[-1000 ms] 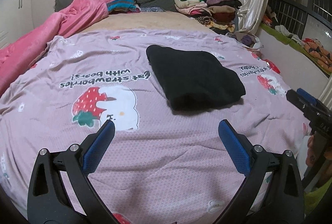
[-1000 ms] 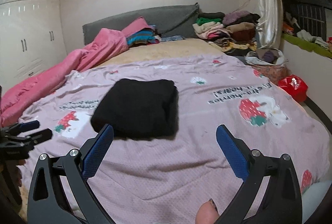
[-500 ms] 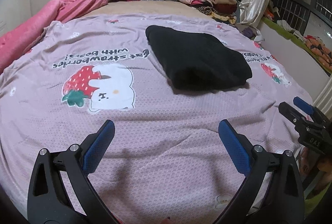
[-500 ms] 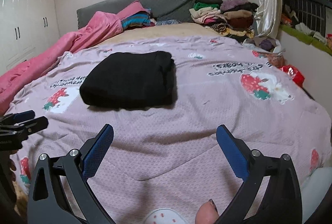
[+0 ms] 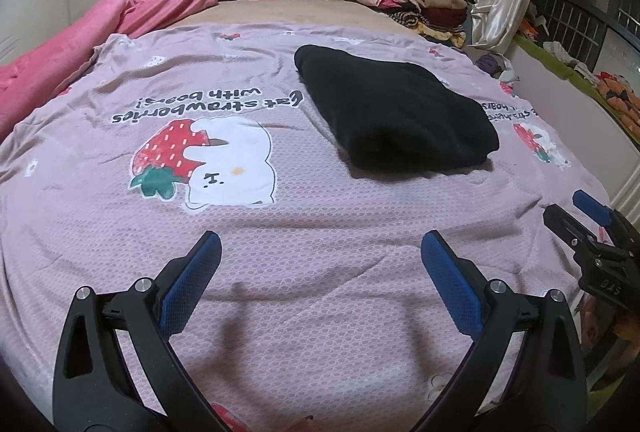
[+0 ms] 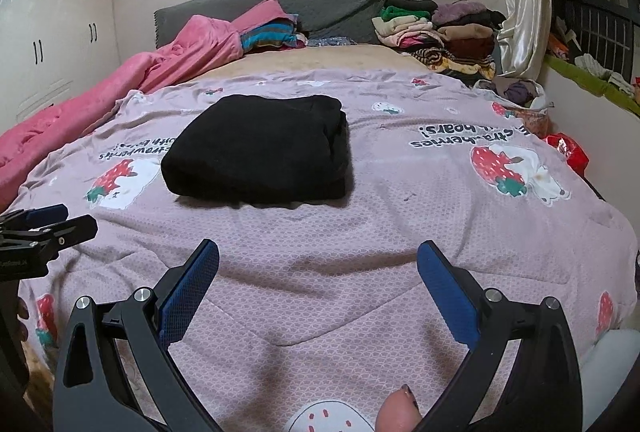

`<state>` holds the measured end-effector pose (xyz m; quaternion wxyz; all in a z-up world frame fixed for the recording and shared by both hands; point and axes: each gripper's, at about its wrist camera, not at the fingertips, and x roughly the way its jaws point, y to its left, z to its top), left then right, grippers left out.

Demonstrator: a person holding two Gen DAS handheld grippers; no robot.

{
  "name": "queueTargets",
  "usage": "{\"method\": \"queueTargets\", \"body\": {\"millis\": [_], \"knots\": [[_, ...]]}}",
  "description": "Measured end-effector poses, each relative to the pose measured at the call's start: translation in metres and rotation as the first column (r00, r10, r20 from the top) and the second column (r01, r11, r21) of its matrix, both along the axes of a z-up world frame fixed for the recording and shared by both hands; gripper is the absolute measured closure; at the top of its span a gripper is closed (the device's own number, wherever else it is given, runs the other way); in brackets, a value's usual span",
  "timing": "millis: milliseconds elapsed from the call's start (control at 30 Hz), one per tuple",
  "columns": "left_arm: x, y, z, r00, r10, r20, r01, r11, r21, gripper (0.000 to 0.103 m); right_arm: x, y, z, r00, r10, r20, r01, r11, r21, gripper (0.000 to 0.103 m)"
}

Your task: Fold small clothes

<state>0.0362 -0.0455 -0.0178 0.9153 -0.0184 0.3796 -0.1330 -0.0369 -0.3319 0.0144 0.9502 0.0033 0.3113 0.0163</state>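
left wrist view is showing the left hand-held gripper (image 5: 320, 260) hanging wide and empty over the pink bedspread (image 5: 320, 232), while the black garment (image 5: 394, 118) is lying folded into a neat block ahead, right of centre; this piece is looking done. right wrist view is showing the right hand-held gripper (image 6: 318, 266) spread wide too, holding nothing. the clothes pile (image 6: 436, 32) by the headboard is sitting too far off to judge.

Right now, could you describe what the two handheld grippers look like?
Both the left gripper and the right gripper have black curved plastic arms with triangular cutouts, silver bolts, and textured blue pads on the fingers.
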Motion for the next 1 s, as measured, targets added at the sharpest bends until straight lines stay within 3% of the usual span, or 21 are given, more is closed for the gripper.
{"method": "queueTargets", "body": {"millis": [1000], "knots": [[0.0003, 0.0023, 0.0026, 1.0, 0.029, -0.007, -0.029, 0.999, 0.021, 0.01, -0.0011, -0.0019, -0.0023, 1.0, -0.008, -0.011, 0.008, 1.0, 0.008, 0.004]]}}
